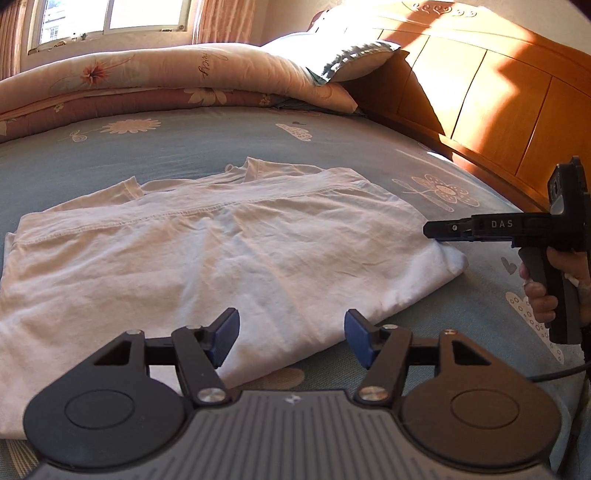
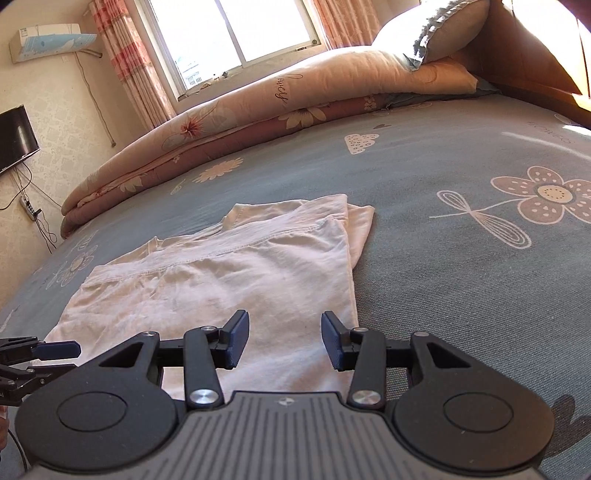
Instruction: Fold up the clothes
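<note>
A white T-shirt [image 1: 207,254] lies partly folded on the blue flowered bed sheet [image 1: 184,147]; it also shows in the right wrist view [image 2: 236,273]. My left gripper [image 1: 291,334] is open and empty, just above the shirt's near edge. My right gripper [image 2: 284,338] is open and empty over the shirt's near right corner. In the left wrist view the right gripper [image 1: 430,230] reaches in from the right at the shirt's right corner. In the right wrist view the left gripper [image 2: 70,356] shows at the left edge, with its fingers apart.
A rolled pink flowered quilt [image 1: 147,81] and a pillow [image 1: 332,51] lie at the far side of the bed. A wooden headboard [image 1: 498,92] stands to the right. A window [image 2: 236,33], a curtain [image 2: 122,55] and a wall TV [image 2: 14,136] are beyond.
</note>
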A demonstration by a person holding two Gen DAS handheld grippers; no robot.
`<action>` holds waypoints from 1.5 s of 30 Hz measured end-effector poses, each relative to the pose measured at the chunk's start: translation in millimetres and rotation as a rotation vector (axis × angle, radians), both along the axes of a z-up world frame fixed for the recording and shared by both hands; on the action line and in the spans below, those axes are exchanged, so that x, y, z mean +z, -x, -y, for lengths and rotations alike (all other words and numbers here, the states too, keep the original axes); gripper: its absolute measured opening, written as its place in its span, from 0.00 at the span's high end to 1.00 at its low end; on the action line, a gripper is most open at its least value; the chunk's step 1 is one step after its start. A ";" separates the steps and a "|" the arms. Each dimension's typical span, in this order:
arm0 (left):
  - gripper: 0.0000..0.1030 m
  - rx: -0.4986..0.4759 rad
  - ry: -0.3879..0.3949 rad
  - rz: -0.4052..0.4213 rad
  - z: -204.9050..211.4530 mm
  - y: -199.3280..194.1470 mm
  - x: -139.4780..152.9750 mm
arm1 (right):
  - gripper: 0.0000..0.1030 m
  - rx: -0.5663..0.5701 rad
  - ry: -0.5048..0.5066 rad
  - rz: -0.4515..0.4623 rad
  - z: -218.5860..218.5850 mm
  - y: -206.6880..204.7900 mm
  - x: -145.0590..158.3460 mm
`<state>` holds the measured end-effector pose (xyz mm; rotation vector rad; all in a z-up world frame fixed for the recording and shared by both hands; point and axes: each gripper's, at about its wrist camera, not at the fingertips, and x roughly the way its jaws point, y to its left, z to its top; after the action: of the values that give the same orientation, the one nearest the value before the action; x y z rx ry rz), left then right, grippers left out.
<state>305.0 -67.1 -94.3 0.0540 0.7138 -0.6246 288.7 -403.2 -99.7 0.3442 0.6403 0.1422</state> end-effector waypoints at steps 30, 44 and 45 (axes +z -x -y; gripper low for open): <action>0.13 0.288 0.301 -0.291 -111.6 -22.2 16.2 | 0.40 0.187 -0.304 -0.131 -33.7 -18.6 12.1; 0.13 0.514 0.292 -0.426 -169.3 -34.1 16.1 | 0.36 -0.043 -0.224 -0.222 3.0 3.5 12.9; 0.13 0.513 0.297 -0.420 -169.4 -33.5 19.0 | 0.34 -0.031 -0.226 -0.218 -1.8 2.0 13.9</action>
<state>338.5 102.3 -75.3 -0.5349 0.9862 -0.2391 286.7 -401.4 -85.8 0.5936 0.8366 0.1486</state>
